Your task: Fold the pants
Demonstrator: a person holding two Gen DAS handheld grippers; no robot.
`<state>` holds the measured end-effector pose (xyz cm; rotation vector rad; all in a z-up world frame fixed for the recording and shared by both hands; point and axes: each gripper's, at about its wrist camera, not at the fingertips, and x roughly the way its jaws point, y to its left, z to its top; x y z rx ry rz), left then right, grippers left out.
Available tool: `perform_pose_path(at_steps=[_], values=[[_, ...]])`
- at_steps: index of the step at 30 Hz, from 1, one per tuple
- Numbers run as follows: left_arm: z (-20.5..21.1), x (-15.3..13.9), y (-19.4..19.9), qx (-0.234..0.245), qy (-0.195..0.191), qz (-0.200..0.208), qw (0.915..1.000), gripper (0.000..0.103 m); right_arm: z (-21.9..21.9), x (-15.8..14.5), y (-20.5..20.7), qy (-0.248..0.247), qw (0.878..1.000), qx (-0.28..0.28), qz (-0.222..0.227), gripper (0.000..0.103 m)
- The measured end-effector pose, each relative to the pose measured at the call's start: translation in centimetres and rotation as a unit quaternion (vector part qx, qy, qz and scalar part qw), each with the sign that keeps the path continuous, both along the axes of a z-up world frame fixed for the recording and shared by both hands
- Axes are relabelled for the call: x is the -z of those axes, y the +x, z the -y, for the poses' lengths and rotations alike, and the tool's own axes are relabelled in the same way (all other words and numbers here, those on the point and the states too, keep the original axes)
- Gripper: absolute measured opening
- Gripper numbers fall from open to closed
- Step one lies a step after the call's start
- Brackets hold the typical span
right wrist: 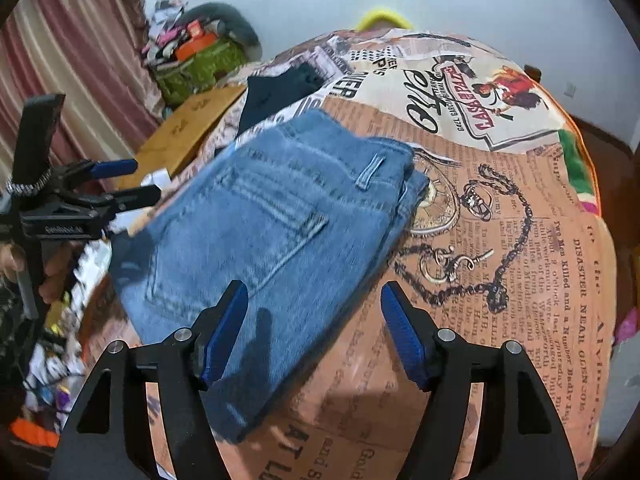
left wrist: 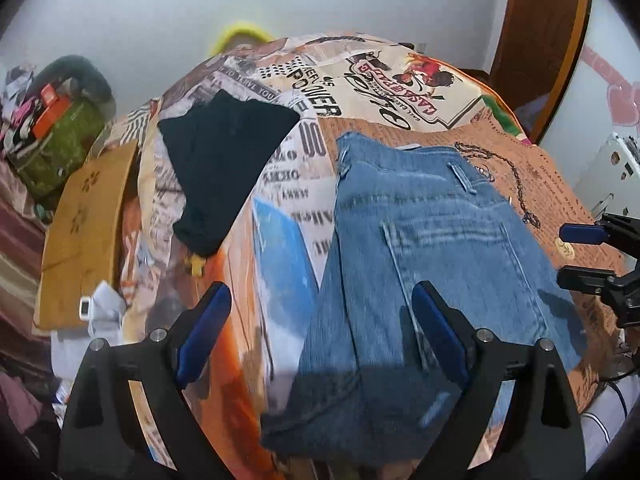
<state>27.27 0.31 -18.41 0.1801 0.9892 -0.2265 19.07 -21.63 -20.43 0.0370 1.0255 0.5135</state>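
Blue jeans [left wrist: 420, 264] lie folded in a compact stack on a bed with a newspaper-print cover [left wrist: 400, 76]; they also show in the right wrist view [right wrist: 272, 240]. My left gripper [left wrist: 322, 312] is open and empty, hovering over the jeans' near left edge. My right gripper [right wrist: 314, 320] is open and empty above the jeans' near right edge. The right gripper shows at the right side of the left wrist view [left wrist: 576, 252], and the left gripper shows at the left of the right wrist view [right wrist: 132, 182].
A folded black garment [left wrist: 224, 164] lies on the bed to the left of the jeans. A wooden board [left wrist: 84, 236], a green bag [left wrist: 60, 148] and clutter stand left of the bed. A wall is behind; a wooden door frame [left wrist: 540, 40] is at right.
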Motion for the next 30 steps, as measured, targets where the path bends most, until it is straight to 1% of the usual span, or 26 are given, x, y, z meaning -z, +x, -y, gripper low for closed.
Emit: perform_pose_path(at_steps=[1,4,7,8,9,11,12,14,16,17,18,22,23,24,25,26,27,28,29,30], values=[[0.2,0.1,0.8,0.002,0.001,-0.004,1.0,0.093,0.2,0.0,0.3,0.012,1.0,0.003,-0.003,0.073],[0.4,0.9,2.9,0.0,-0.016,-0.031,0.9994,0.093,0.5,0.3,1.1,0.026,1.0,0.012,-0.004,0.075],[0.4,2.4,5.5,-0.009,-0.058,-0.086,0.9945,0.093,0.8,1.8,2.8,0.045,0.998,0.02,-0.032,0.075],[0.3,3.3,6.6,-0.013,-0.078,-0.115,0.9901,0.093,1.0,2.4,3.4,0.052,0.997,0.023,-0.046,0.075],[0.4,3.8,7.2,-0.016,-0.088,-0.132,0.9872,0.093,1.0,3.0,3.9,0.057,0.996,0.025,-0.058,0.075],[0.4,5.5,8.5,-0.021,-0.112,-0.173,0.9783,0.093,1.2,4.2,4.7,0.065,0.994,0.03,-0.078,0.075],[0.3,6.1,8.9,-0.021,-0.123,-0.186,0.9746,0.093,1.1,4.8,5.1,0.069,0.993,0.027,-0.087,0.075],[0.2,7.0,9.7,-0.02,-0.151,-0.211,0.9656,0.093,1.4,5.4,5.6,0.095,0.99,0.025,-0.098,0.075],[0.1,7.4,10.1,-0.017,-0.165,-0.224,0.9603,0.093,1.5,6.0,6.1,0.112,0.987,0.022,-0.114,0.075],[0.2,7.6,10.4,-0.014,-0.171,-0.23,0.9581,0.093,1.5,6.4,6.7,0.128,0.983,0.022,-0.128,0.076],[0.3,7.7,10.6,-0.013,-0.172,-0.232,0.9574,0.093,1.5,6.8,7.0,0.137,0.981,0.023,-0.135,0.078],[0.9,7.9,10.9,-0.001,-0.178,-0.238,0.9548,0.092,1.0,7.2,7.7,0.149,0.979,0.021,-0.135,0.078],[1.1,8.0,10.9,0.002,-0.183,-0.24,0.9534,0.088,0.8,7.3,7.8,0.152,0.979,0.019,-0.135,0.076],[1.3,7.9,10.9,0.007,-0.189,-0.244,0.9511,0.079,0.7,7.4,8.0,0.155,0.978,0.02,-0.136,0.076],[1.3,7.9,11.1,0.01,-0.196,-0.248,0.9488,0.076,0.7,7.5,8.2,0.157,0.978,0.02,-0.137,0.072],[1.4,7.9,11.1,0.01,-0.202,-0.252,0.9464,0.069,0.6,7.4,8.4,0.157,0.978,0.02,-0.137,0.07],[1.5,7.8,11.1,0.009,-0.205,-0.253,0.9452,0.067,0.6,7.4,8.6,0.158,0.978,0.021,-0.138,0.063],[1.7,7.7,11.1,0.008,-0.203,-0.251,0.9463,0.066,0.6,7.3,8.8,0.16,0.977,0.021,-0.142,0.051],[1.8,7.5,11.0,0.009,-0.198,-0.245,0.949,0.062,0.5,7.1,9.0,0.156,0.977,0.021,-0.142,0.044],[1.9,7.1,10.9,0.012,-0.192,-0.236,0.9526,0.057,0.1,6.4,9.0,0.135,0.982,0.015,-0.129,0.037]])
